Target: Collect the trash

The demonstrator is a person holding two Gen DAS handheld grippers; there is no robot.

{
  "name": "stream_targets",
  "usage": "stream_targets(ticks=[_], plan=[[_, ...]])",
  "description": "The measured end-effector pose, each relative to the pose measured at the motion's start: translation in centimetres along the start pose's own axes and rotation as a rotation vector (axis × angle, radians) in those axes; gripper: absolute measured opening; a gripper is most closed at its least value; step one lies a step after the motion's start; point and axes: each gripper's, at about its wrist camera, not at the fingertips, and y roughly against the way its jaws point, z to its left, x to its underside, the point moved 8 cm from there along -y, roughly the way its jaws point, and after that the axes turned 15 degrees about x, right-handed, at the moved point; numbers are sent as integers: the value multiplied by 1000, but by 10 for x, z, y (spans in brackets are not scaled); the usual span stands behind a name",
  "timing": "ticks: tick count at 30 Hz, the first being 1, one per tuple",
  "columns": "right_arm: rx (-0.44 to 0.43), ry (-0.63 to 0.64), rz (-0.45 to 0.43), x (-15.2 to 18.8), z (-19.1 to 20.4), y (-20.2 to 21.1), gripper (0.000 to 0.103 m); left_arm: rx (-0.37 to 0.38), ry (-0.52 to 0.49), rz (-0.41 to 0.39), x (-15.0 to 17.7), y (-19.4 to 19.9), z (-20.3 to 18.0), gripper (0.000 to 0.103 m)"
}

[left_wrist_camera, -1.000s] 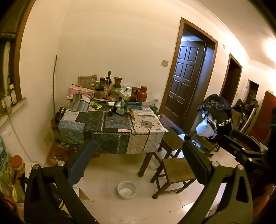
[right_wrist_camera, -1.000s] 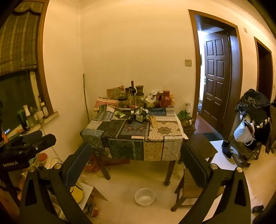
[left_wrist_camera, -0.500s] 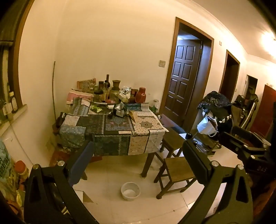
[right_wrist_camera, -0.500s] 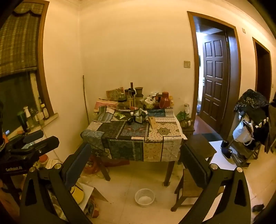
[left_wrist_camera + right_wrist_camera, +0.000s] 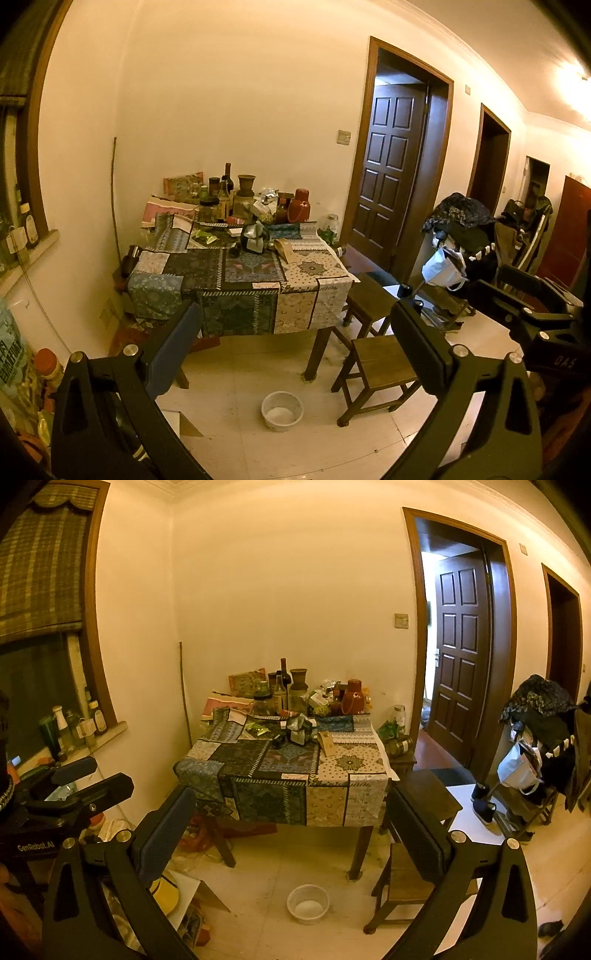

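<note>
A table with a patchwork cloth (image 5: 236,280) (image 5: 291,775) stands against the far wall. On it lie crumpled silver wrappers (image 5: 255,236) (image 5: 301,729), a green wrapper (image 5: 205,234) (image 5: 258,729) and a brown paper packet (image 5: 284,249) (image 5: 327,742), among bottles and jars. My left gripper (image 5: 295,332) is open and empty, well short of the table. My right gripper (image 5: 290,812) is open and empty too. The left gripper also shows at the left of the right wrist view (image 5: 74,786), the right gripper at the right of the left wrist view (image 5: 524,306).
A white bowl (image 5: 282,406) (image 5: 308,902) sits on the floor before the table. Two wooden stools (image 5: 380,365) (image 5: 410,878) stand at its right. A loaded rack (image 5: 461,236) is by the door (image 5: 391,173). Clutter and cardboard (image 5: 184,897) lie at the left.
Both views have drifted slightly, the table shifting a little in frame. Both grippers stay open and empty.
</note>
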Motion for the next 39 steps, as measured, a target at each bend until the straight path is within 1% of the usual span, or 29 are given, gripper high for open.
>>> stream_targets(ticks=[2, 3, 8, 15, 17, 20, 22, 24, 25, 31, 32, 33, 39], plan=[[-3, 0, 6, 0, 1, 0, 103, -3, 8, -5, 7, -1, -11, 102], [0, -6, 8, 5, 0, -5, 103, -2, 12, -6, 7, -1, -10, 102], [-7, 3, 11, -2, 7, 0, 103, -8, 14, -11, 4, -1, -5, 102], [-16, 5, 11, -4, 5, 0, 103, -12, 5, -7, -3, 0, -6, 102], [-19, 7, 8, -5, 6, 2, 103, -15, -4, -14, 3, 3, -9, 103], [-21, 15, 6, -7, 8, 2, 103, -15, -9, -15, 0, 3, -6, 102], [-22, 19, 6, -8, 9, 2, 103, -17, -9, -18, 5, 3, -12, 102], [-25, 22, 9, -10, 11, 1, 103, -20, -5, -16, 4, 2, -9, 102], [-29, 20, 8, -3, 3, -3, 103, -20, -3, -15, 4, 2, -8, 102], [-33, 25, 3, -2, 4, -5, 103, -24, 10, -16, -1, 0, 1, 102], [-33, 24, 3, -2, 4, -5, 103, -24, 8, -17, 3, 0, -15, 102], [-33, 23, 2, -2, 5, -5, 103, -23, 12, -21, 5, -1, -19, 102], [-39, 30, -4, -2, 3, -9, 103, -36, 9, -23, 1, -3, -23, 102]])
